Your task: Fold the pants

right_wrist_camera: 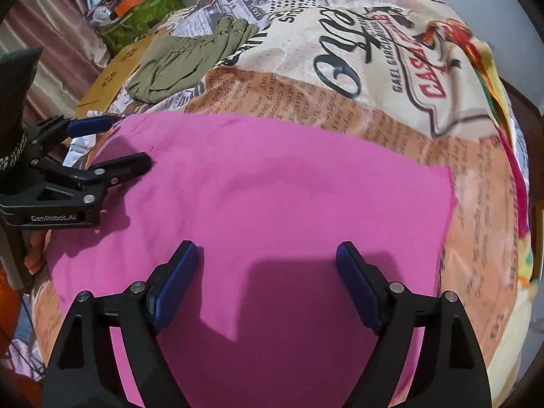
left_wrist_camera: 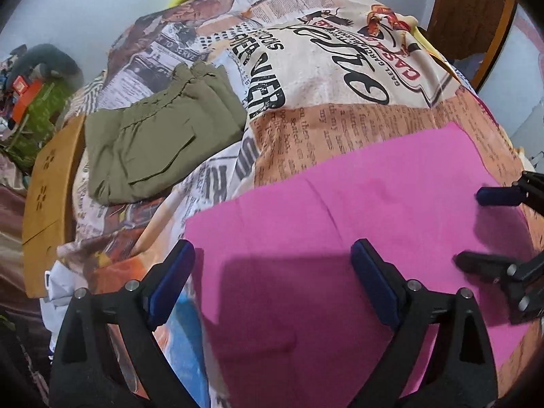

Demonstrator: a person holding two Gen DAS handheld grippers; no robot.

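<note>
Left gripper (left_wrist_camera: 272, 265): jaws wide, empty, over pants (left_wrist_camera: 357, 204).
Right gripper (right_wrist_camera: 268, 265): jaws wide, empty, over pants.

Both fisheye views are bright and evenly lit, colours vivid. Light falls from above and behind, so each tool throws a hard dark shadow forward onto the pink pants (left_wrist_camera: 357, 210). Straight lines bow strongly toward black, vignetted corners. The far tool (left_wrist_camera: 476, 227) and the printed bedspread (right_wrist_camera: 482, 187) at the right edge are slightly blurred.
</note>
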